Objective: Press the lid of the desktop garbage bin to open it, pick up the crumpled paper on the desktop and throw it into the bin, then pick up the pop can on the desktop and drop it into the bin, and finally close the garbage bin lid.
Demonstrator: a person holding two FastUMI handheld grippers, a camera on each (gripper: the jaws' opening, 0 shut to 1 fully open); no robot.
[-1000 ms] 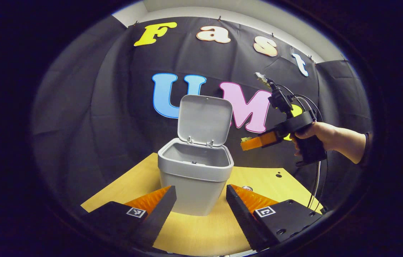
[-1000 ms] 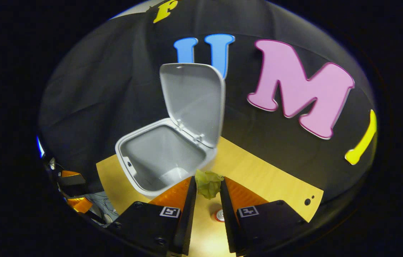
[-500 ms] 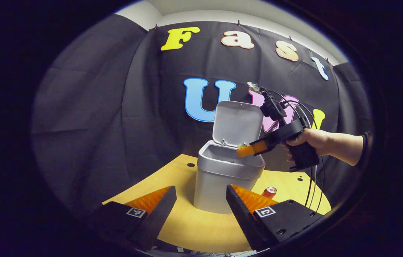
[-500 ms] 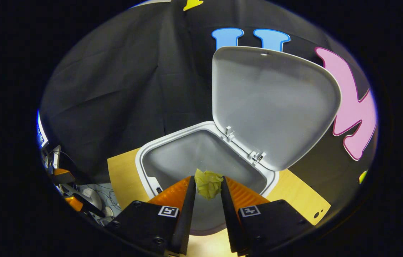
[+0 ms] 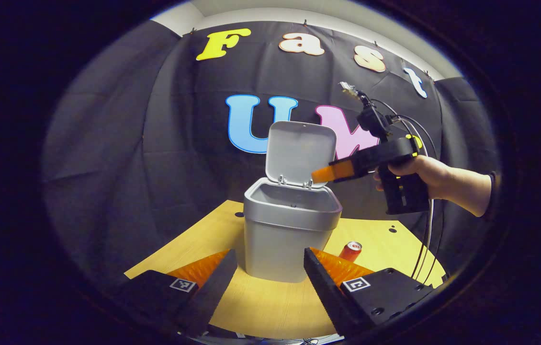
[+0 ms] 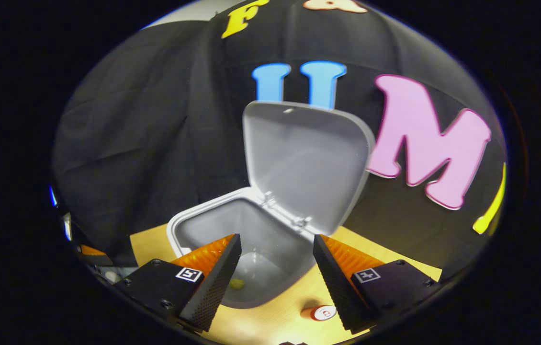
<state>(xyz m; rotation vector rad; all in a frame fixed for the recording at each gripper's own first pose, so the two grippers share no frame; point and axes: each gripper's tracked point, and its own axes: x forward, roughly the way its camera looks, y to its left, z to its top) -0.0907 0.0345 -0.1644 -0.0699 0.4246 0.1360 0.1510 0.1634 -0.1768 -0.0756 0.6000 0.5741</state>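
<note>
The right gripper's (image 6: 275,268) fingers (image 6: 215,282), spread and empty over the open bin (image 6: 189,225), have the upright can (image 6: 321,312) just below, near the worktop's (image 6: 270,318) right edge.

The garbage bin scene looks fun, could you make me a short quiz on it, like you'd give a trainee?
1. True or false: the lid of the garbage bin stands open.
2. Where is the crumpled paper? A) between the fingers of the right hand-held gripper; B) on the bottom inside the bin; C) on the desktop.
3. Fill in: the pop can lies on the ____, beside the bin.

Key: 1 true. 2 B; the right hand-held gripper is open above the bin, with nothing between its fingers. 3 desktop.
</note>
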